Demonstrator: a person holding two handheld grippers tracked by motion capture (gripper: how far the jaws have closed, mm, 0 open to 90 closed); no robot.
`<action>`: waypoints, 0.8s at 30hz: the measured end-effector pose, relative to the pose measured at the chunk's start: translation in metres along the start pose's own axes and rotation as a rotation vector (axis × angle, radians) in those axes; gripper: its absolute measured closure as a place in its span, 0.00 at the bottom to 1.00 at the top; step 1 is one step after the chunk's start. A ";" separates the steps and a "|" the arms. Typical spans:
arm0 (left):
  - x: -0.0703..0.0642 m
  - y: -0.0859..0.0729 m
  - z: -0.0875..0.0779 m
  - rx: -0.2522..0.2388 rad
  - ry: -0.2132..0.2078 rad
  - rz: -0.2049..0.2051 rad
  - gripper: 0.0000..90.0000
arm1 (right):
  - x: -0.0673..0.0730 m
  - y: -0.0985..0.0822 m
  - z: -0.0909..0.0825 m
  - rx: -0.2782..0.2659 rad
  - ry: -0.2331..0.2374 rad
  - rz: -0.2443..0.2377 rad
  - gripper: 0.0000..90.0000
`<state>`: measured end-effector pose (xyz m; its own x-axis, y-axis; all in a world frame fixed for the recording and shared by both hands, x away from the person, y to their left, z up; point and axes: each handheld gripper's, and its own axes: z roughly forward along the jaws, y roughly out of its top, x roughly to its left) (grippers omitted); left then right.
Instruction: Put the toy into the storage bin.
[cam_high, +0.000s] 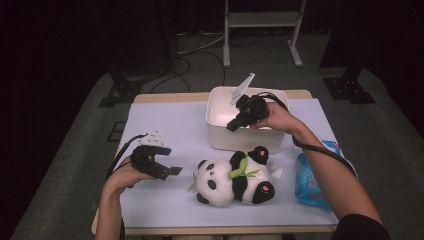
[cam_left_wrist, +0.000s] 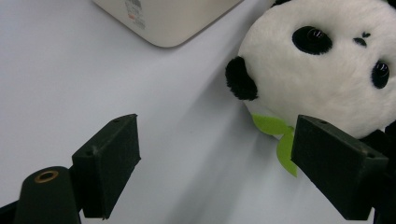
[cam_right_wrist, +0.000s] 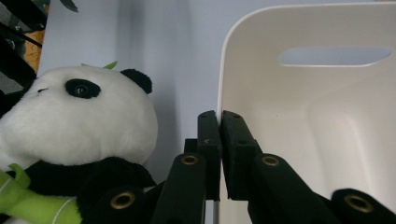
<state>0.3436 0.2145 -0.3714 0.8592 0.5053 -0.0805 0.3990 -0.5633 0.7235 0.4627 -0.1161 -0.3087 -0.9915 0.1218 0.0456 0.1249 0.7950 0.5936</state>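
A plush panda (cam_high: 232, 177) holding a green bamboo sprig lies on its back on the pale table cover, just in front of a white plastic bin (cam_high: 240, 142). My left gripper (cam_high: 170, 172) hovers open to the left of the panda's head. In the left gripper view its jaws (cam_left_wrist: 217, 163) stand wide apart with nothing between them, and the panda's face (cam_left_wrist: 322, 70) is just beyond the right jaw. My right gripper (cam_high: 232, 127) is at the bin's near rim. In the right gripper view its jaws (cam_right_wrist: 219, 116) are shut on the bin's wall (cam_right_wrist: 303, 116), with the panda (cam_right_wrist: 79, 121) to the left.
A blue packet (cam_high: 310, 177) lies at the table's right edge beside the person's right forearm. The bin's inside (cam_right_wrist: 327, 140) looks empty where it shows. Beyond the table a metal frame (cam_high: 262, 30) and dark stands are on the floor.
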 end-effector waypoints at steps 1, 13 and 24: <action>0.000 0.000 0.000 0.001 0.001 0.000 0.16 | 0.001 0.000 0.000 -0.001 0.003 -0.002 0.96; 0.001 -0.001 0.003 0.005 -0.004 0.000 0.16 | 0.012 0.003 0.003 0.000 0.020 -0.015 0.96; 0.000 -0.001 0.003 0.011 -0.008 0.004 0.16 | 0.022 0.006 0.006 0.004 0.032 -0.034 0.95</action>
<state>0.3447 0.2131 -0.3747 0.8632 0.4979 -0.0835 0.3995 -0.5725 0.7160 0.4422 -0.1050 -0.3087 -0.9958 0.0757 0.0510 0.0912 0.8008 0.5920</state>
